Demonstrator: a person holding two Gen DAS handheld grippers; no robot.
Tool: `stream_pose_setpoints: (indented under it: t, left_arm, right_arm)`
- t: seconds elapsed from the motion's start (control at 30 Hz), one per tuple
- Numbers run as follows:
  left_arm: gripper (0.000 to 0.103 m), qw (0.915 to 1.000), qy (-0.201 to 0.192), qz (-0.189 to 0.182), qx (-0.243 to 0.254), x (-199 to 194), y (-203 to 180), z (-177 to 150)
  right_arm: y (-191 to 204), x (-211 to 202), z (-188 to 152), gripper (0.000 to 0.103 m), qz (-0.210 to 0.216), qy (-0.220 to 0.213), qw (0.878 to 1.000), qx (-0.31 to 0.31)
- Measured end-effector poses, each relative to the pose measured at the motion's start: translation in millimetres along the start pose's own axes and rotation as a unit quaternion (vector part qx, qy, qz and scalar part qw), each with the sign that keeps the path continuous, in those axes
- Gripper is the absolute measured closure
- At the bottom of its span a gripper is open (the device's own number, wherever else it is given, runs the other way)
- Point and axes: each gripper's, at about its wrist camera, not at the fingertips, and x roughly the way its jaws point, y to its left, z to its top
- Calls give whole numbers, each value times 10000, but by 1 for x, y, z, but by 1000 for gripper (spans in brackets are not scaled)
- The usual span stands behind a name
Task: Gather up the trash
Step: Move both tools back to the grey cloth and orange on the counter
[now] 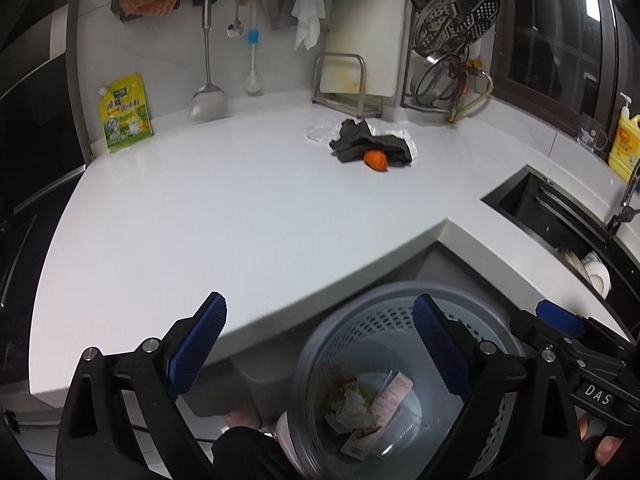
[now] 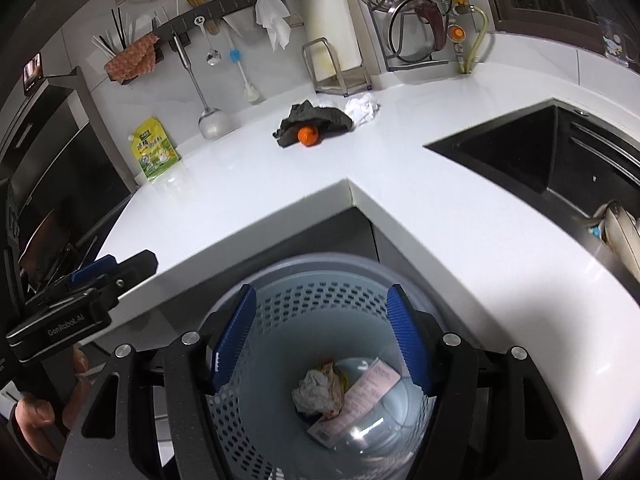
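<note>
A grey perforated trash bin (image 1: 380, 316) (image 2: 320, 300) stands on the floor below the counter's inner corner. Inside lie crumpled paper (image 2: 316, 390), a pink receipt (image 2: 360, 396) and a clear plastic cup. My left gripper (image 1: 320, 344) is open at the bin's left rim, with nothing between its blue pads. Directly above the bin's mouth, my right gripper (image 2: 320, 340) is also open and holds nothing. At the back of the white counter (image 1: 240, 208) a small orange thing (image 1: 376, 160) (image 2: 307, 136) lies against a dark grey cloth (image 1: 360, 140), beside a crumpled white paper (image 2: 362, 108).
A black sink (image 2: 540, 152) with dishes is sunk in the counter at the right. A yellow-green pouch (image 1: 125, 114) leans on the back wall at the left. Utensils hang above, and a cutting board rack (image 1: 344, 80) stands behind the cloth. A yellow soap bottle (image 1: 624, 140) is far right.
</note>
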Motion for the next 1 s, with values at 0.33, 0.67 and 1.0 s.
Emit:
stream_pose_setpoints:
  t: [0.33, 0.67, 1.0]
  left_arm:
    - [9, 9998, -185, 67, -95, 27, 16, 41]
    - [9, 9997, -143, 124, -126, 67, 34, 73]
    - [9, 9997, -71, 101, -226, 91, 55, 92]
  right_arm:
    - [5, 35, 50, 38, -105, 37, 9999, -108]
    - [19, 91, 104, 38, -154, 105, 9994, -302]
    - [35, 156, 144, 38, -154, 439, 9985, -289]
